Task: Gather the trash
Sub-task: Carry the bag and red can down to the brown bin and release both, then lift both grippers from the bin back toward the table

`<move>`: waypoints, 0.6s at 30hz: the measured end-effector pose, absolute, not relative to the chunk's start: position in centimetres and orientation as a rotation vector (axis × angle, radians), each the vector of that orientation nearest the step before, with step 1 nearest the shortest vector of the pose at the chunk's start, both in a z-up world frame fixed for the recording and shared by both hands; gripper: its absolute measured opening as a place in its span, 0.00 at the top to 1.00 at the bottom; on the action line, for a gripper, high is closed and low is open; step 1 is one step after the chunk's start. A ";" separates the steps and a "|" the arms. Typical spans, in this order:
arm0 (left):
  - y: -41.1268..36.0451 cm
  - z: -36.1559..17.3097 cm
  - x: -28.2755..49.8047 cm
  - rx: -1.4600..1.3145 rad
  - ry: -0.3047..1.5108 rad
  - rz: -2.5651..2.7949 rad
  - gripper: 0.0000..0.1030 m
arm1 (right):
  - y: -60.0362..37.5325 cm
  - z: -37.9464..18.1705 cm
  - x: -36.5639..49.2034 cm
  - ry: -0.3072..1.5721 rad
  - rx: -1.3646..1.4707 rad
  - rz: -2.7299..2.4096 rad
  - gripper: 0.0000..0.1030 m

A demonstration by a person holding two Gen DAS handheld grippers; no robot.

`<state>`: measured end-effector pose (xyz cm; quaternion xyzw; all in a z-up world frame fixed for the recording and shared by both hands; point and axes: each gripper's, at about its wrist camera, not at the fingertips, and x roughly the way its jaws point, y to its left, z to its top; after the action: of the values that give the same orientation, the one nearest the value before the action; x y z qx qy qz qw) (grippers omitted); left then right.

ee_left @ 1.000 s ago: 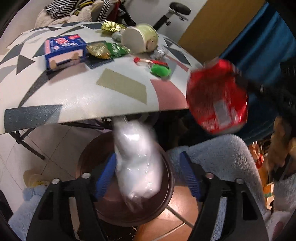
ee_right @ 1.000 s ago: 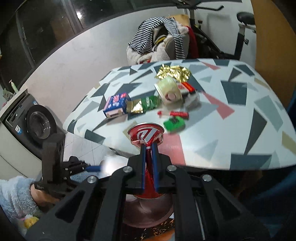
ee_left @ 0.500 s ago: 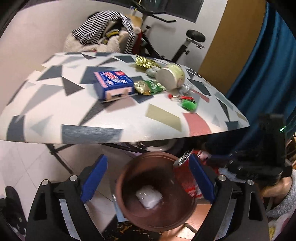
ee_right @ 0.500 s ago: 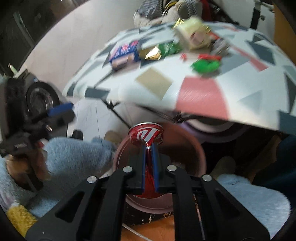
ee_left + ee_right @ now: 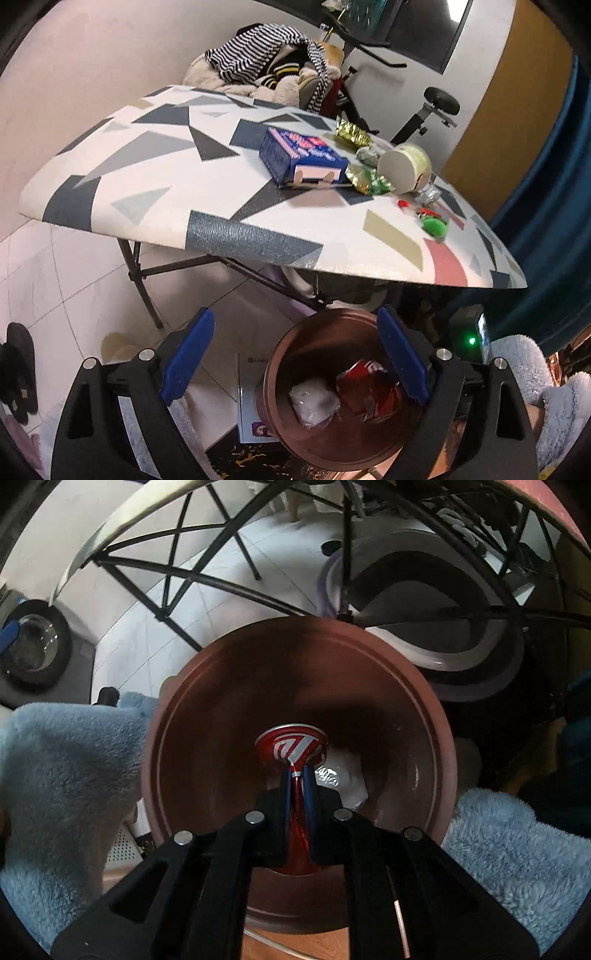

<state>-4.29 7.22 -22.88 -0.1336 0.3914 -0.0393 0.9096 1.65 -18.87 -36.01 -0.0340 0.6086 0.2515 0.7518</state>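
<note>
A brown round bin (image 5: 280, 387) stands on the floor below the patterned table (image 5: 147, 192). In it lie a white plastic wad (image 5: 314, 400) and a crushed red can (image 5: 369, 391). My left gripper (image 5: 295, 354) is open and empty, above the bin's near rim. My right gripper (image 5: 298, 775) is shut on the crushed red can (image 5: 291, 744) and holds it down inside the bin (image 5: 207, 746), over the white wad (image 5: 347, 775). On the table lie a blue box (image 5: 301, 157), a pale tape roll (image 5: 404, 168), gold and green wrappers (image 5: 364, 181) and a green item (image 5: 434, 225).
Black table legs (image 5: 142, 280) stand left of the bin. A pile of clothes (image 5: 266, 74) and an exercise bike (image 5: 436, 107) are behind the table. A blue curtain (image 5: 546, 206) hangs at right. Fluffy blue sleeves (image 5: 66, 768) flank the bin. A washing machine (image 5: 33, 650) stands far left.
My right gripper has gone down into the bin with the red can. My left gripper has pulled back and up, staying open; the white wad lies in the bin.
</note>
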 end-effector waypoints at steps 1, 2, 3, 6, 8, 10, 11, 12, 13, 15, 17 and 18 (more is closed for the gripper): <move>7.1 -23.1 -4.1 -0.271 0.813 -0.082 0.15 | -18.9 -35.9 1.7 1.325 -0.073 0.543 0.90; 6.9 -23.2 -4.0 -0.266 0.818 -0.083 0.15 | -19.0 -36.0 1.6 1.323 -0.071 0.538 0.89; 6.7 -23.3 -3.8 -0.258 0.822 -0.083 0.15 | -19.0 -35.9 1.6 1.324 -0.070 0.532 0.89; 6.2 -23.7 -3.6 -0.240 0.834 -0.085 0.15 | -19.3 -36.0 1.6 1.321 -0.071 0.514 0.89; 5.9 -23.8 -3.6 -0.229 0.838 -0.086 0.15 | -19.5 -36.2 1.8 1.321 -0.074 0.501 0.85; 5.8 -23.8 -3.6 -0.221 0.837 -0.087 0.15 | -19.8 -36.3 2.1 1.325 -0.071 0.484 0.76; 5.8 -23.8 -3.7 -0.219 0.835 -0.086 0.15 | -20.0 -36.1 2.1 1.317 -0.064 0.481 0.68; 5.8 -23.7 -3.6 -0.219 0.834 -0.086 0.15 | -20.1 -35.8 2.1 1.307 -0.061 0.475 0.56; 5.8 -23.8 -3.7 -0.218 0.834 -0.083 0.15 | -20.1 -35.7 2.2 1.299 -0.059 0.472 0.50; 5.8 -23.7 -3.7 -0.220 0.834 -0.079 0.15 | -20.3 -35.1 2.2 1.270 -0.051 0.465 0.32; 5.9 -23.8 -3.6 -0.225 0.834 -0.074 0.15 | -20.5 -34.4 2.2 1.241 -0.041 0.463 0.21; 6.0 -23.8 -3.7 -0.226 0.834 -0.073 0.15 | -20.5 -34.2 2.3 1.232 -0.040 0.461 0.14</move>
<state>-3.65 5.98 -23.76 -0.1095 0.4041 -0.0351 0.9074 2.25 -20.54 -34.20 -0.0186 0.5725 0.2142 0.7912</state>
